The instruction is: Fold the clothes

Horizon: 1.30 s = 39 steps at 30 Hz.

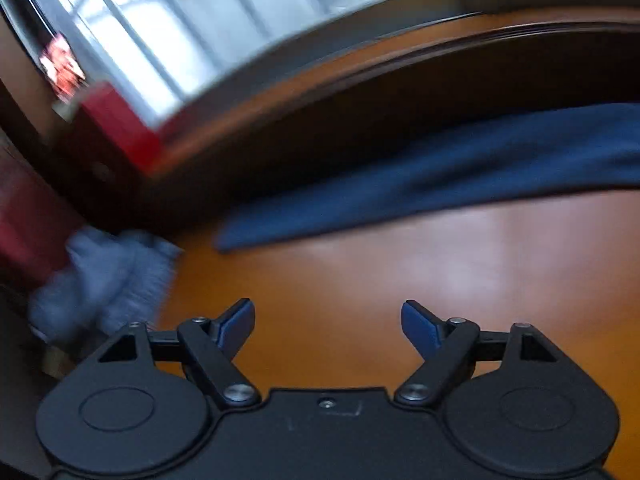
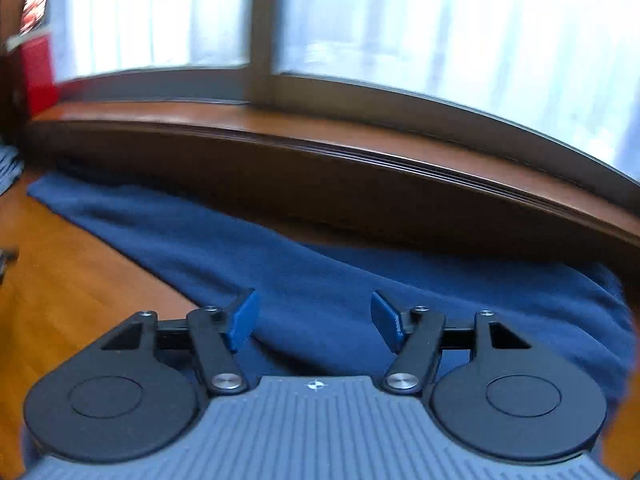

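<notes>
A dark blue garment [image 2: 320,264] lies flat on the wooden floor [image 2: 60,280] along the foot of the window wall. In the left wrist view the same blue garment [image 1: 440,172] stretches across the right half, beyond the gripper. My left gripper [image 1: 328,320] is open over bare floor [image 1: 360,264], nothing between its blue pads. My right gripper [image 2: 314,316] is open above the garment, pads apart and not pressing the cloth. A crumpled grey garment [image 1: 108,280] lies at the left.
A dark wooden sill [image 2: 360,148] and a bright window [image 2: 400,32] run behind the garment. A red object [image 1: 120,120] stands at the left by the wall. Both views are motion-blurred.
</notes>
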Tool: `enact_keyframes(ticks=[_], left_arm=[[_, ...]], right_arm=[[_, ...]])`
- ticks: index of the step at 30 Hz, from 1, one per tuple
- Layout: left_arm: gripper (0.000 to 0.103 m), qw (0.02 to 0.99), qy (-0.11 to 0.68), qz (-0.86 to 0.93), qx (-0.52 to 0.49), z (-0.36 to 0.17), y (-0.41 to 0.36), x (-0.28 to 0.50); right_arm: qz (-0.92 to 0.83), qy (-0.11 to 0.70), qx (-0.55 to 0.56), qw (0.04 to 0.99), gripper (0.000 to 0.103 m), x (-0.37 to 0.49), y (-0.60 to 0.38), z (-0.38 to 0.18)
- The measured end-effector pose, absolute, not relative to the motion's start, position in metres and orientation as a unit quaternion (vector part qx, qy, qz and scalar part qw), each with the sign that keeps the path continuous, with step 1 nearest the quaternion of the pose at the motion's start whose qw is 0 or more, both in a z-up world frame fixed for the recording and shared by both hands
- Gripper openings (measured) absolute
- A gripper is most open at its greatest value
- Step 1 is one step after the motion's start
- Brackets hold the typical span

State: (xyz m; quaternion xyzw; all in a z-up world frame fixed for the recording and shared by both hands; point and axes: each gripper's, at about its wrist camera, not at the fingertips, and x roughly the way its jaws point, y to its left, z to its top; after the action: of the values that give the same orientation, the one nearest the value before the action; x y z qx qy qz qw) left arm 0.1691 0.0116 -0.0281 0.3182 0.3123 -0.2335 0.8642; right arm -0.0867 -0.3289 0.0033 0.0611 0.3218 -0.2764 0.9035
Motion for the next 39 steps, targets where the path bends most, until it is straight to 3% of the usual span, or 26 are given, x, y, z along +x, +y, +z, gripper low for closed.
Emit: enact_keyframes(ticks=[6,12,18,25,26,27,28,29,30,31,35,39], left_arm=[[0.079,0.829,0.318,-0.354,0.294,-0.027,-0.009,0.062],[0.079,0.819,0.340,-0.378,0.264,-0.023,-0.039,0.002],[0.079,0.822,0.384,-0.343,0.244,-0.022,-0.049,-0.030],[0.081,0.836,0.362,-0.302,0.281,-0.031,-0.066,-0.059],[0.073,0.842,0.356,-0.286,0.286,-0.038,-0.071,-0.057],[0.048,0.846,0.357,-0.271,0.291,-0.046,-0.076,-0.052],[0.031,0.847,0.362,-0.256,0.292,-0.052,-0.079,-0.046],[0.013,0.849,0.369,-0.248,0.285,-0.052,-0.079,-0.039],[0.012,0.851,0.377,-0.250,0.267,-0.048,-0.076,-0.032],[0.012,0.856,0.379,-0.249,0.250,-0.041,-0.073,-0.025],[0.012,0.904,0.301,-0.227,0.203,0.036,-0.051,-0.020],[0.012,0.927,0.222,-0.219,0.208,0.088,-0.050,-0.010]], right_arm=[[-0.385,0.326,0.111,0.856,0.066,-0.198,-0.372,-0.005],[-0.403,0.299,0.260,0.825,0.066,-0.291,-0.418,-0.037],[-0.340,0.300,0.297,0.840,0.071,-0.303,-0.426,-0.061],[-0.282,0.307,0.264,0.870,0.072,-0.265,-0.424,-0.072],[-0.280,0.308,0.251,0.874,0.071,-0.257,-0.421,-0.073],[-0.283,0.309,0.236,0.877,0.065,-0.251,-0.418,-0.074],[-0.286,0.310,0.221,0.879,0.041,-0.245,-0.415,-0.075],[-0.288,0.310,0.211,0.881,0.027,-0.241,-0.414,-0.075],[-0.290,0.308,0.205,0.882,0.018,-0.237,-0.414,-0.074],[-0.294,0.293,0.218,0.883,0.016,-0.240,-0.415,-0.066],[-0.325,0.190,0.223,0.899,0.016,-0.271,-0.416,0.003],[-0.345,0.138,0.124,0.920,0.016,-0.282,-0.414,0.079]])
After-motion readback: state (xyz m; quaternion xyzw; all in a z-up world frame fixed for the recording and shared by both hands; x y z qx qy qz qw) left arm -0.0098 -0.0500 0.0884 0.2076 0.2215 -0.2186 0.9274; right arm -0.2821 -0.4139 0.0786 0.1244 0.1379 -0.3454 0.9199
